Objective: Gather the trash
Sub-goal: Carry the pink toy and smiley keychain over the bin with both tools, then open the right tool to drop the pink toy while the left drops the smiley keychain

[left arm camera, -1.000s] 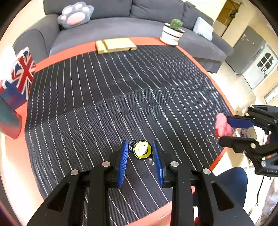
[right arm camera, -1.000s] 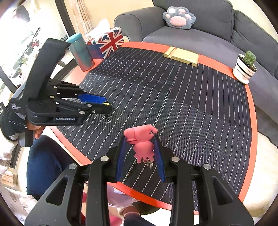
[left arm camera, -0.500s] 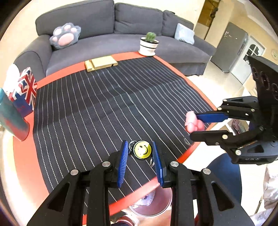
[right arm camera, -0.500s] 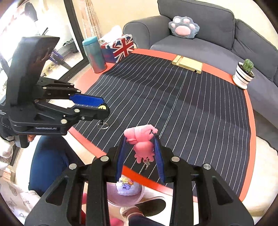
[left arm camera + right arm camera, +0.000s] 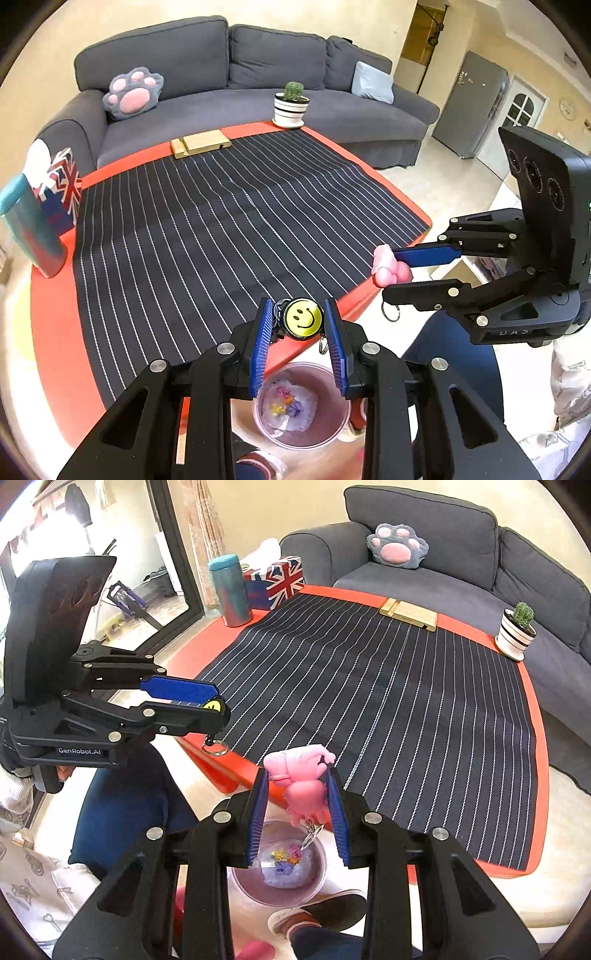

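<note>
The left gripper (image 5: 299, 325) is clenched on a yellow smiley keychain (image 5: 303, 318), low in the middle of the left wrist view, its blue pads (image 5: 260, 343) pressing the disc's two edges. The right gripper (image 5: 295, 794) is clenched on a pink rubbery toy keychain (image 5: 303, 775), low in the middle of the right wrist view, with a metal ring (image 5: 312, 830) dangling under it. Both pieces hang past the near edge of the round red surface (image 5: 55, 332), above a small bin (image 5: 332, 424) on the floor at the bottom of each frame, which already holds crumpled wrappers.

Both items look light. The smiley disc seems hard and smooth, so a hold across its rim could slip if the pads loosen unevenly; the grip across its width looks sound. The pink toy appears soft and squashy, giving under the pads, so taking it by its thick body is the safer hold. The loose rings may swing and catch on a pad at release.
</note>
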Action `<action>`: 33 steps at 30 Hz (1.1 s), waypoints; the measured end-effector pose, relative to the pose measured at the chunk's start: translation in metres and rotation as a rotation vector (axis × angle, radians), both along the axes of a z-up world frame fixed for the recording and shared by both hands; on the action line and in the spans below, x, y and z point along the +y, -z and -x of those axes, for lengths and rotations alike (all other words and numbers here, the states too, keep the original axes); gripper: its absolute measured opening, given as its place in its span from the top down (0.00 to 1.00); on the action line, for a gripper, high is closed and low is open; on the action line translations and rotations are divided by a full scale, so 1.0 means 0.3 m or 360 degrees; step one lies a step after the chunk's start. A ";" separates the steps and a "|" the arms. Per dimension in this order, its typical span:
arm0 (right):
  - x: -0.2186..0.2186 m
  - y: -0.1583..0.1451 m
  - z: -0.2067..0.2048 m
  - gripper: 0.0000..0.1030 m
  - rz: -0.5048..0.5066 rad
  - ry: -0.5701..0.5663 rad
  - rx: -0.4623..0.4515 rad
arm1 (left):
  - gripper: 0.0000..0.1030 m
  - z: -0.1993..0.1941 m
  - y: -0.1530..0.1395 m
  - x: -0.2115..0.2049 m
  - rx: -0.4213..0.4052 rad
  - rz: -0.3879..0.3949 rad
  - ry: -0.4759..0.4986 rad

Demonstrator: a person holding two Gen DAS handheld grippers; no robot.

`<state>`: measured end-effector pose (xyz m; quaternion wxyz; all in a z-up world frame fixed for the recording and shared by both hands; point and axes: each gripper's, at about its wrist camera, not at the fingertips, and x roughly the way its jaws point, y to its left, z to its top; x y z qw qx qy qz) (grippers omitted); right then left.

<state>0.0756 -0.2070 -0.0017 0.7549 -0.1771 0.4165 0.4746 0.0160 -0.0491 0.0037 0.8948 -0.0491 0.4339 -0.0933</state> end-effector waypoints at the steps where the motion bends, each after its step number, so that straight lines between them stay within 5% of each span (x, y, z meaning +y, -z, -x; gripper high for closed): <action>1: -0.004 0.002 0.011 0.69 -0.0005 -0.0004 0.0007 | 0.72 0.010 0.002 -0.006 -0.0003 -0.0005 0.0004; 15: -0.019 0.106 0.149 0.68 -0.0001 -0.0100 0.0182 | 0.72 0.134 0.056 -0.024 0.0020 0.0043 -0.0024; 16: -0.019 0.114 0.153 0.66 0.0003 -0.0103 0.0190 | 0.72 0.138 0.058 -0.021 0.0022 0.0044 -0.0026; 18: -0.024 0.121 0.155 0.21 -0.0002 -0.0090 0.0201 | 0.72 0.143 0.063 -0.012 0.0027 0.0047 -0.0032; 19: -0.028 0.123 0.153 0.16 -0.0009 -0.0074 0.0202 | 0.72 0.145 0.064 -0.011 0.0029 0.0048 -0.0034; 33: -0.064 0.114 0.110 0.07 -0.0007 0.0089 0.0161 | 0.72 0.146 0.076 -0.025 0.0049 0.0041 0.0001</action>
